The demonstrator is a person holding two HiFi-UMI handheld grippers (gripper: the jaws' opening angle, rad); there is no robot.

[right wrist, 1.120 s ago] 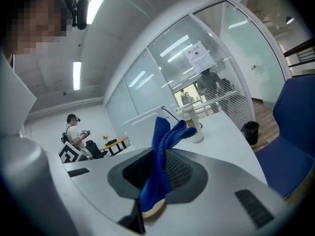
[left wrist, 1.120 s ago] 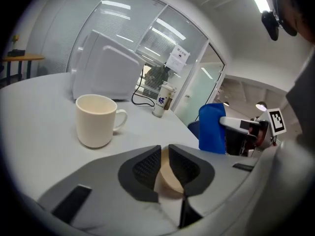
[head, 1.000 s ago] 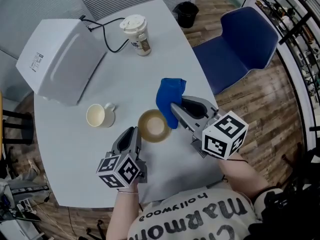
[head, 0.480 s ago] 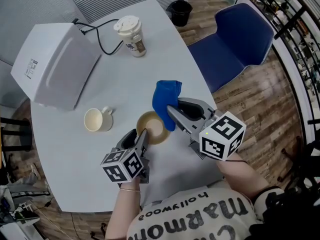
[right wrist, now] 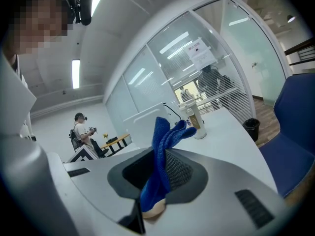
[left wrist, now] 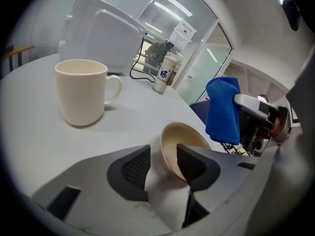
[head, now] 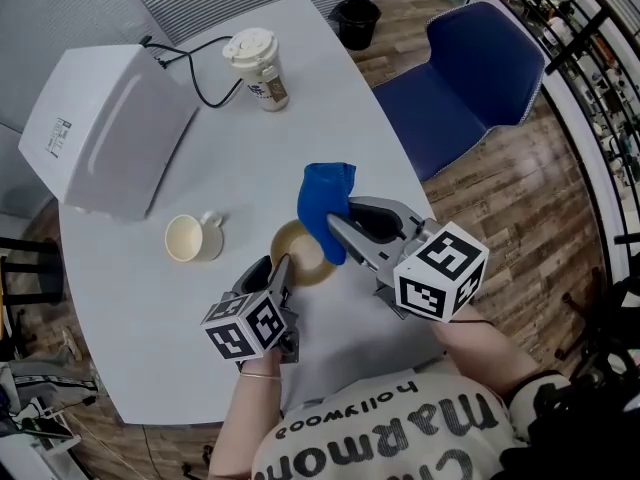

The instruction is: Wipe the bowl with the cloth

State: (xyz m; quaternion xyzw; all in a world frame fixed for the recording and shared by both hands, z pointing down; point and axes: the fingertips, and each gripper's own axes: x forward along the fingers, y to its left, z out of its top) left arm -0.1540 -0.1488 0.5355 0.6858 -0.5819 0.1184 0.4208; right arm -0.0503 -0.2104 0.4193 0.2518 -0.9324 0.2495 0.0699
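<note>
On my feed I read only "hollywood" and "marmon", upside down on the person's shirt (head: 385,436); labels on the paper cup (head: 256,69) and white box (head: 100,128) stay illegible.

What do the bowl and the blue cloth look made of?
The bowl: tan, matte, thin-walled with an even rim; looks like wood fibre or plastic, can't tell which. The cloth: blue, soft woven fabric, likely microfibre; it hangs in limp folds.

Left gripper (head: 277,268), jaws closing astride the bowl (head: 297,252) rim; right gripper (head: 335,226), jaws clamped on the cloth (head: 322,196).
</note>
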